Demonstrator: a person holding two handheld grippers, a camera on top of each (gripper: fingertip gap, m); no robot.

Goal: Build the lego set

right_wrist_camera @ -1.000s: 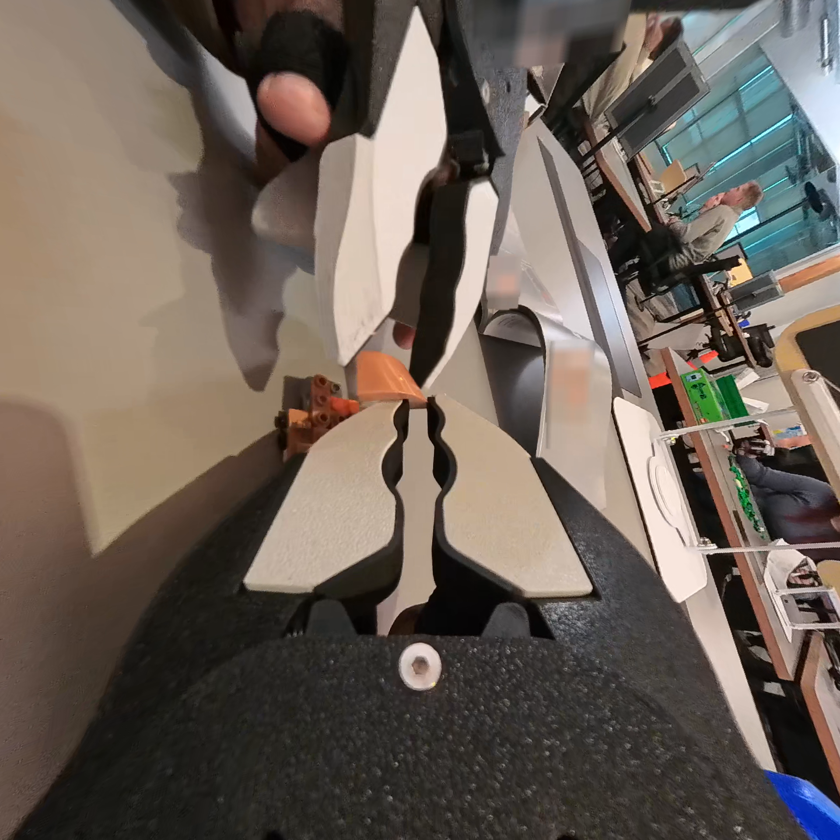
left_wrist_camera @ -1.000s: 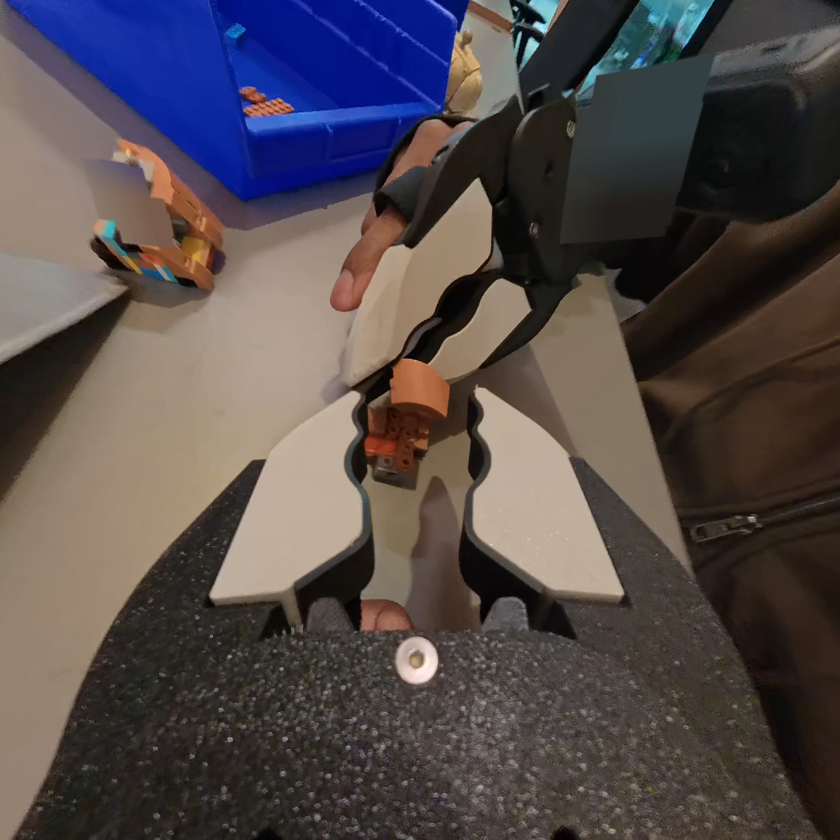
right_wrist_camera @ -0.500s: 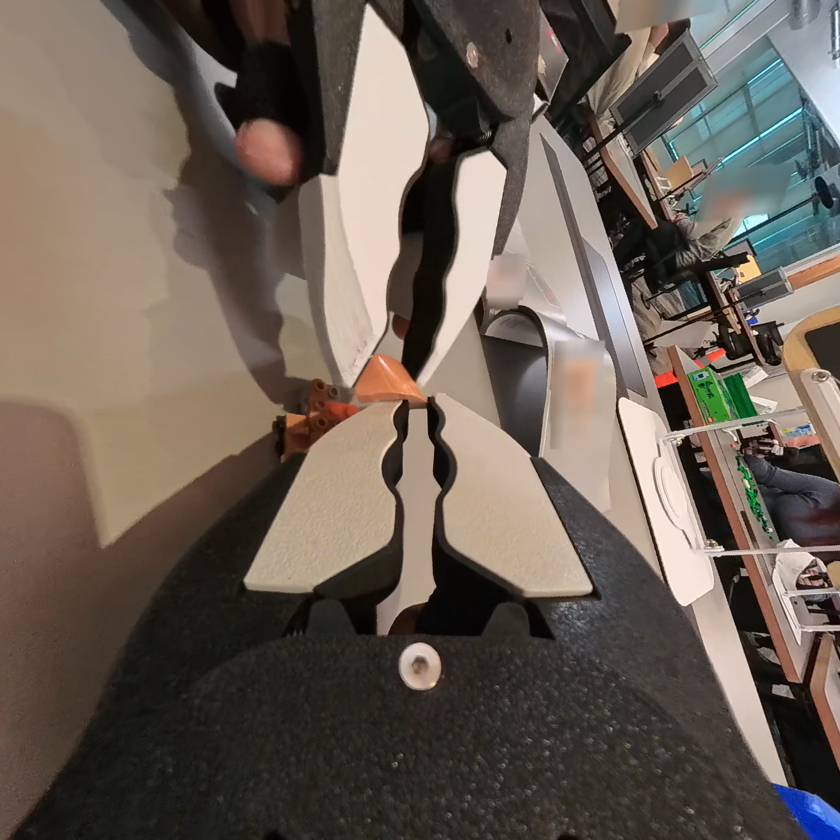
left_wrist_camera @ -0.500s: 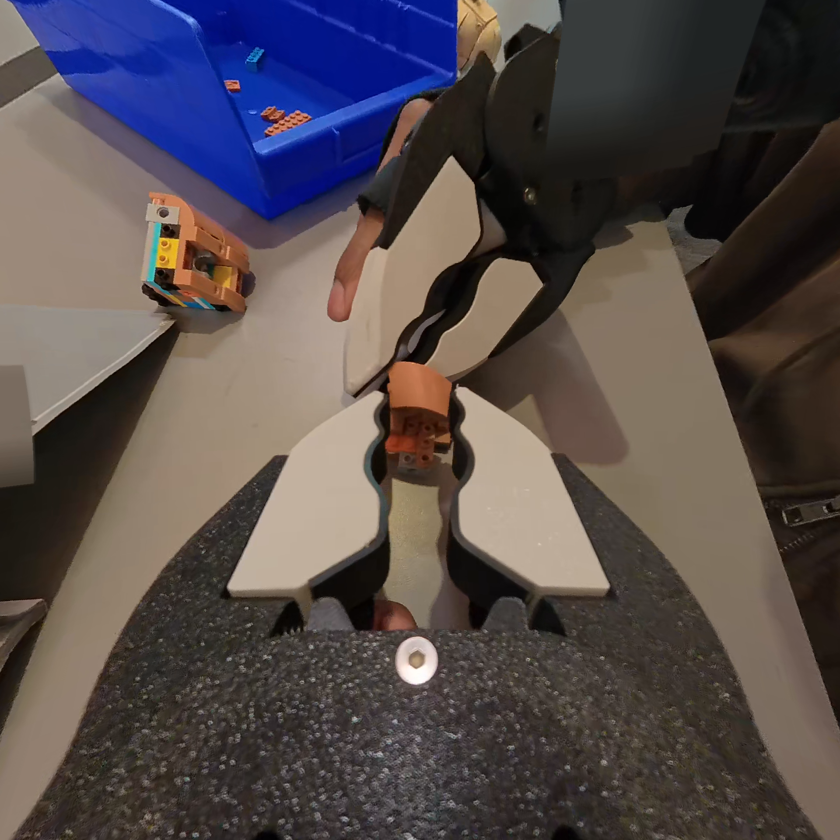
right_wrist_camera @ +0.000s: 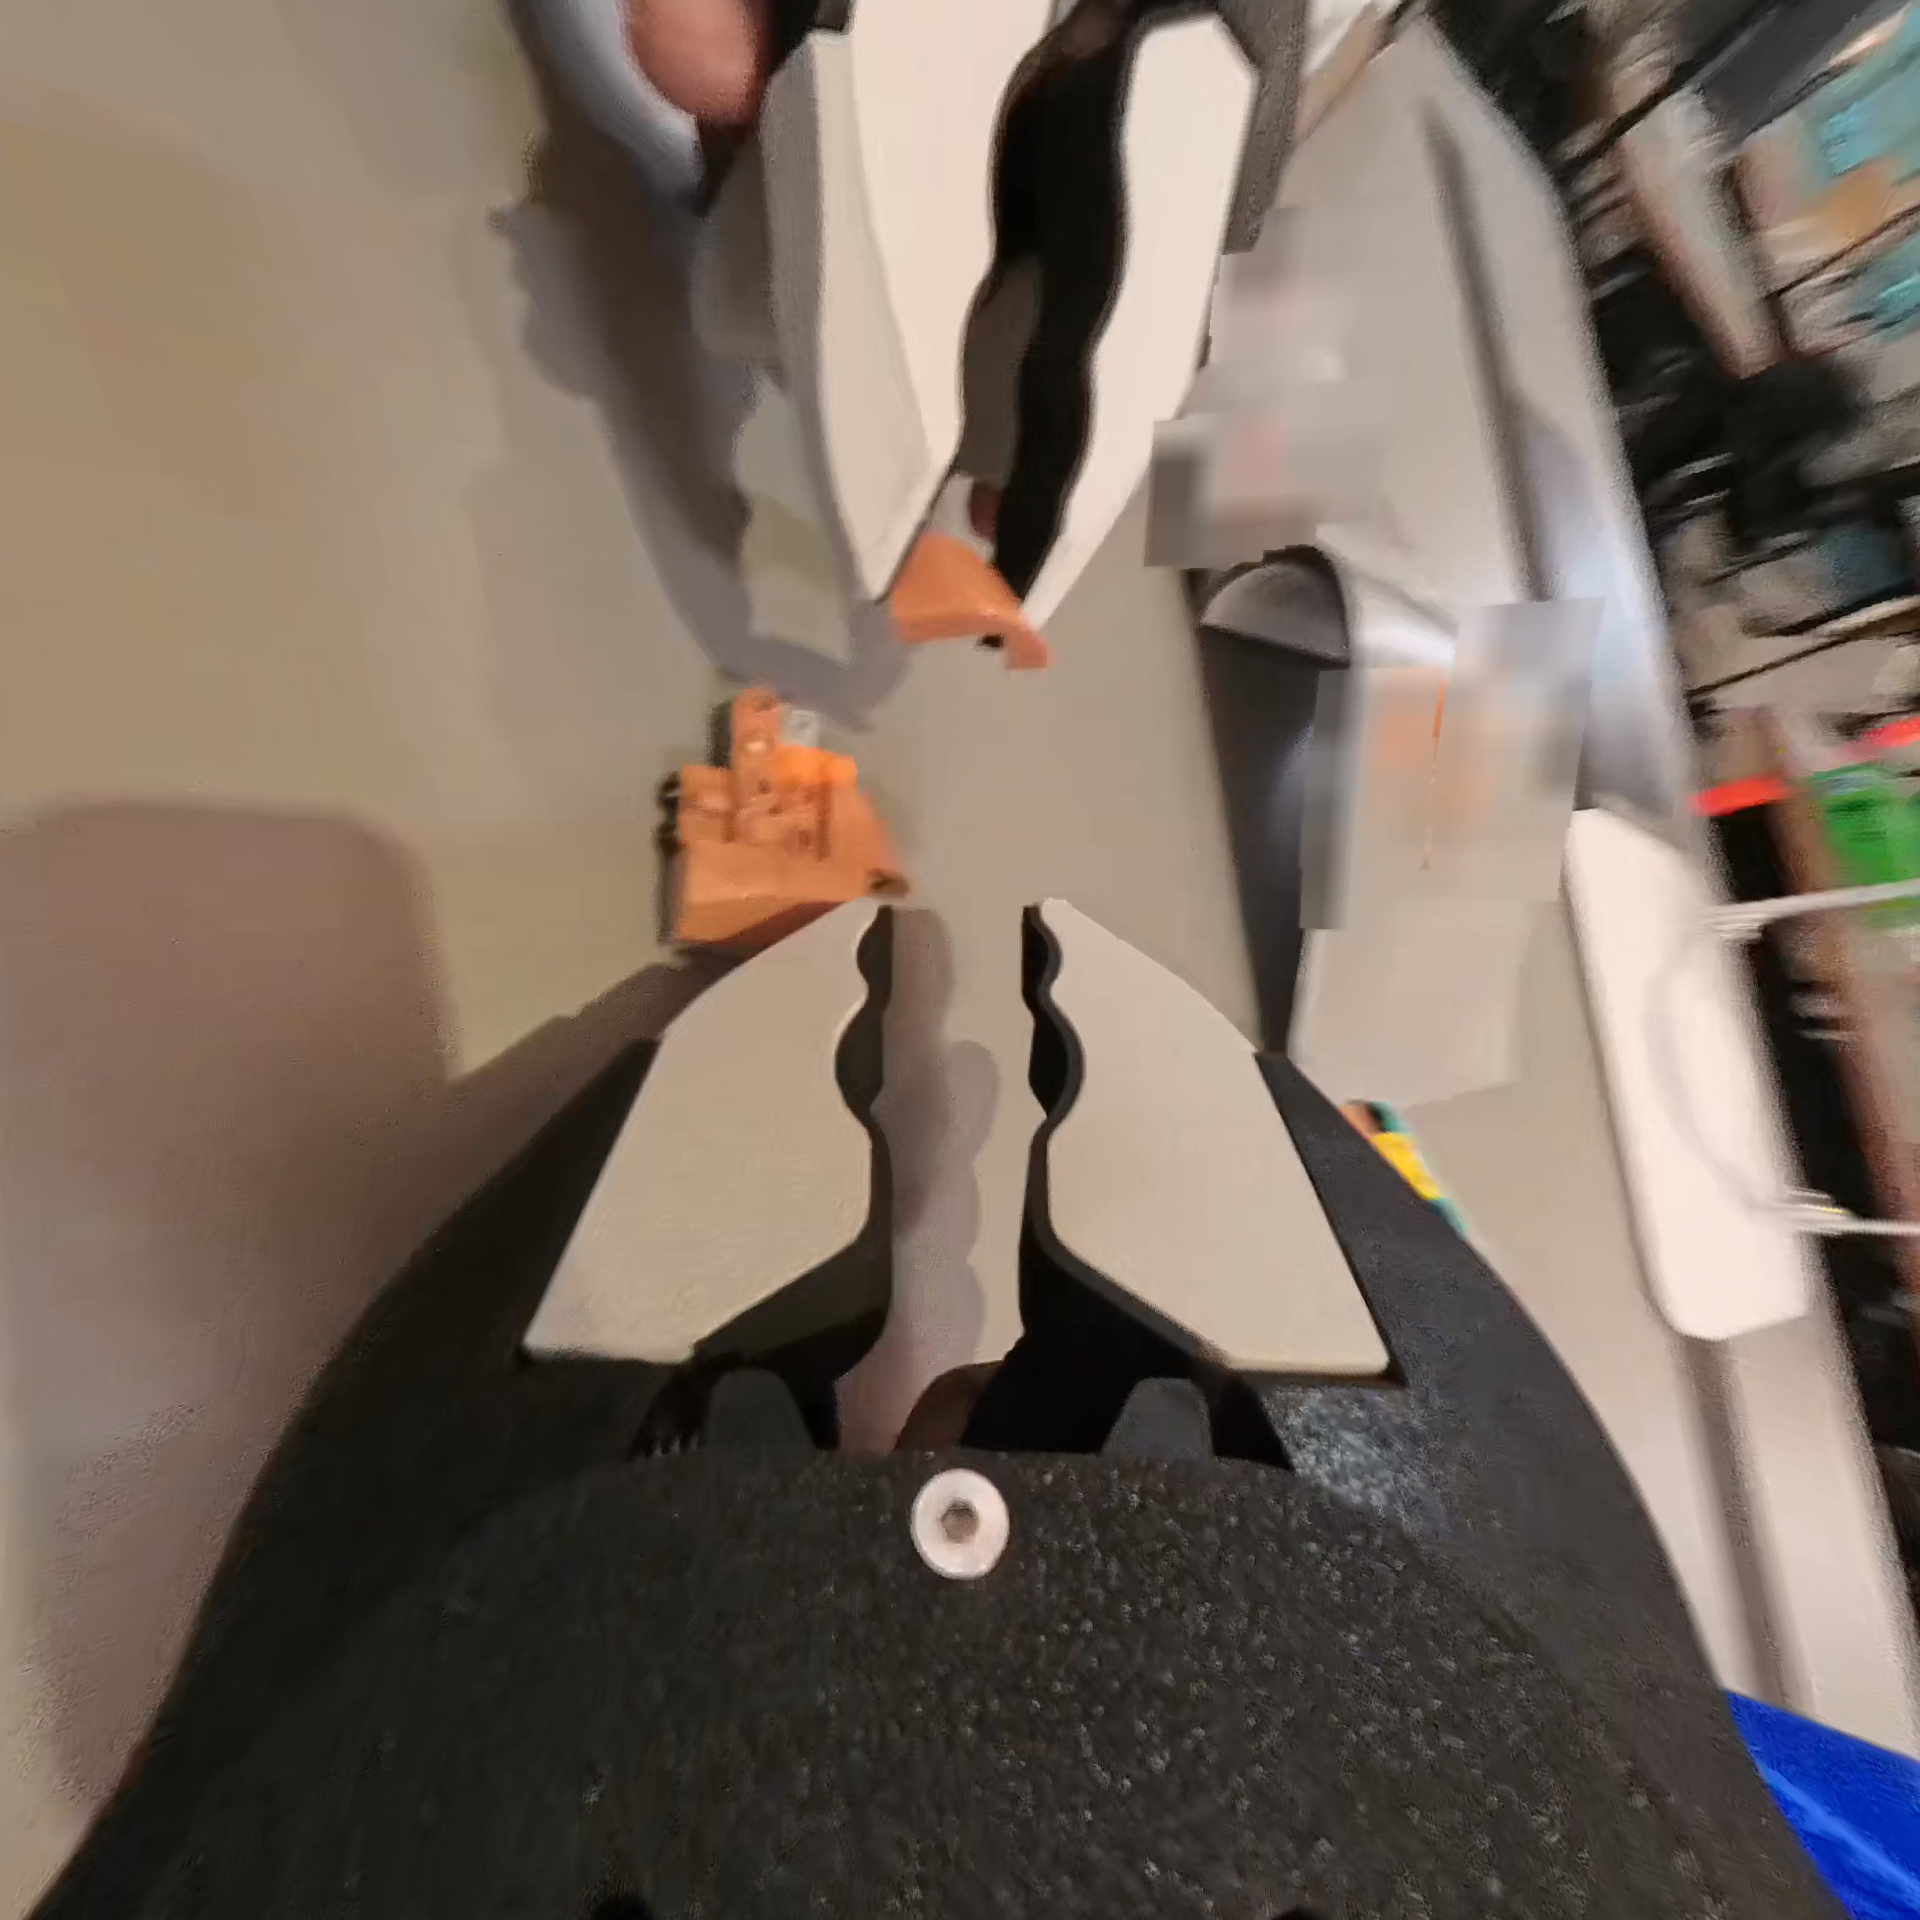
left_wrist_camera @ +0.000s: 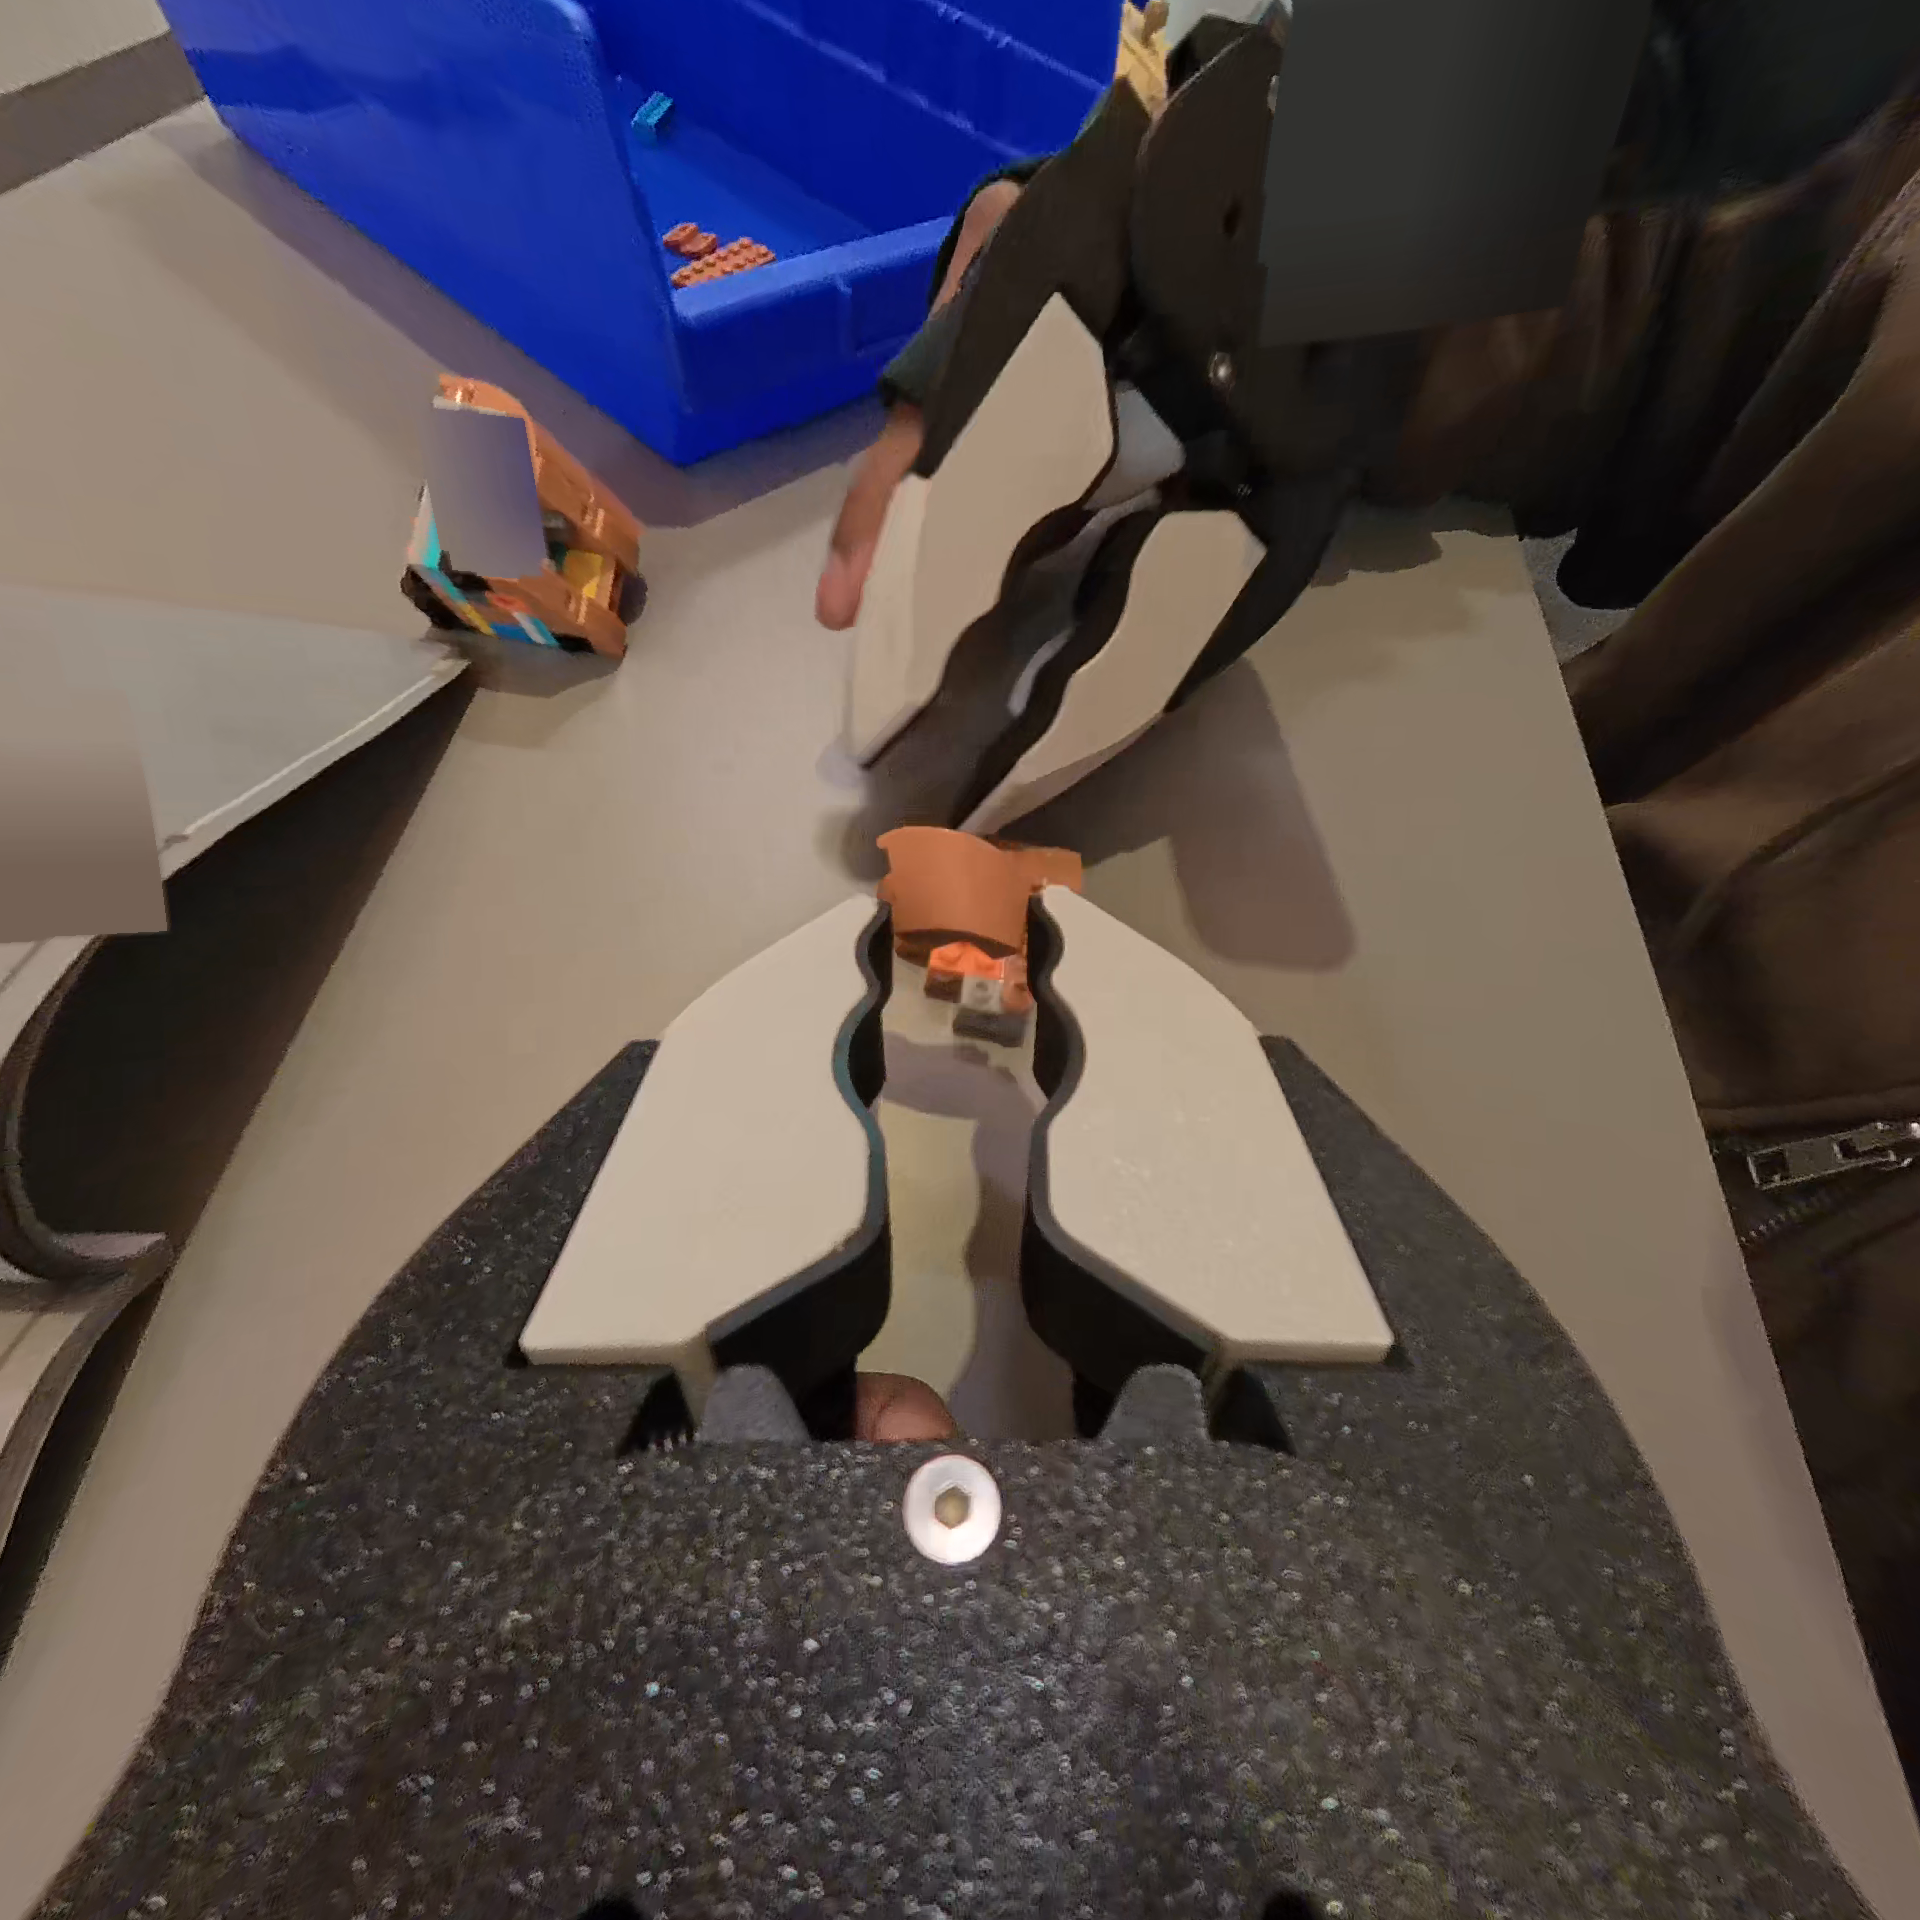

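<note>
1. Left hand-held gripper (left_wrist_camera: 958, 902): its two fingers are pinched on a curved orange piece (left_wrist_camera: 951, 878), held at the very tips. The right wrist view confirms this grip, with the piece raised clear of the counter (left_wrist_camera: 675, 790).
2. Right hand-held gripper (right_wrist_camera: 956, 909): jaws partly spread, nothing between them. It points at the left one, tips near each other but apart.
3. Brick cluster (right_wrist_camera: 769, 842): a small orange assembly with a grey block and studs showing. It lies on the counter just beside the right unit's left fingertip. It is not gripped by either unit. In the left wrist view it shows through the gap between the left fingers, below the curved orange piece.
4. Whether the curved orange piece touches the brick cluster: the right wrist view shows them apart, though that picture is blurred.
5. Partly built model (left_wrist_camera: 540, 592): orange with teal and yellow bricks, resting on the counter, well apart from both units, near a blue bin (left_wrist_camera: 499, 187).
6. Blue bin: a few loose orange plates and one blue brick lie inside.
7. A person's hand (left_wrist_camera: 862, 540) holds the right unit, one finger extended.
</note>
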